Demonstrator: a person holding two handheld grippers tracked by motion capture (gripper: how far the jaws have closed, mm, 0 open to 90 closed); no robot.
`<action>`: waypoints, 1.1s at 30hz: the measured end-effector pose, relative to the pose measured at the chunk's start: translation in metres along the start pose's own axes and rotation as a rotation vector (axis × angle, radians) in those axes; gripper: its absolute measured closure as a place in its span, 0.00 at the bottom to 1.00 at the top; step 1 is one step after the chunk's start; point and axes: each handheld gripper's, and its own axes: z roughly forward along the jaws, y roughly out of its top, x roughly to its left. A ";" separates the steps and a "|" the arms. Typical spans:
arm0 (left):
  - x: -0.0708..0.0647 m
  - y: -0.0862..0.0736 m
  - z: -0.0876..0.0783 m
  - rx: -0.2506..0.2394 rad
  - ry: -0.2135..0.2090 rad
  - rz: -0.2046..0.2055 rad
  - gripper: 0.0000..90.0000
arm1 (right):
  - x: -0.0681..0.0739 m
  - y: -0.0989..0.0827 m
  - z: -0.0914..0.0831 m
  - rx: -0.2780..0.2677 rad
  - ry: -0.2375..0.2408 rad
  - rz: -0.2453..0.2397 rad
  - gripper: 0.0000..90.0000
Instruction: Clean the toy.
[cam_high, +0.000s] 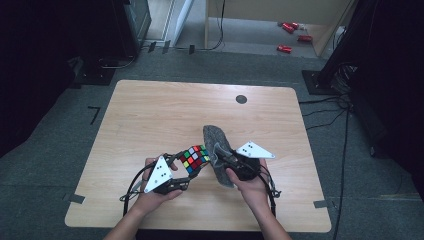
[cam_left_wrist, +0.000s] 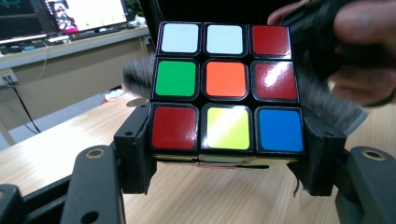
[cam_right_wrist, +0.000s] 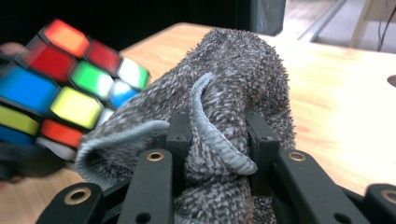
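The left hand-held gripper (cam_high: 187, 167) is clamped on the puzzle cube (cam_high: 195, 158), held above the counter (cam_high: 150, 115). The right hand-held gripper (cam_high: 220, 152) is clamped on a bunched grey cloth (cam_high: 216, 140), which lies against the cube's side facing that gripper. Wiping appears under way: both items are grasped and in contact; the remaining cube faces are judged still to be wiped.

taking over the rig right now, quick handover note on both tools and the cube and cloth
Left tool: shut on the puzzle cube, held above the table.
Right tool: shut on a bunched grey cloth, raised right beside the cube.
Done: both things are gripped and brought together.
Left: likely wiping the cube's faces with the cloth; whether any are wiped yet cannot be told.
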 end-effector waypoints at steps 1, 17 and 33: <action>0.000 -0.001 0.000 0.009 -0.004 0.004 0.39 | 0.001 0.002 -0.003 -0.018 0.008 0.002 0.77; -0.006 0.003 0.001 -0.001 -0.026 -0.009 0.39 | 0.015 0.008 -0.007 -0.043 0.077 -0.061 0.76; -0.002 0.001 0.000 0.029 -0.009 -0.024 0.39 | 0.029 0.013 -0.014 -0.130 0.181 -0.094 0.76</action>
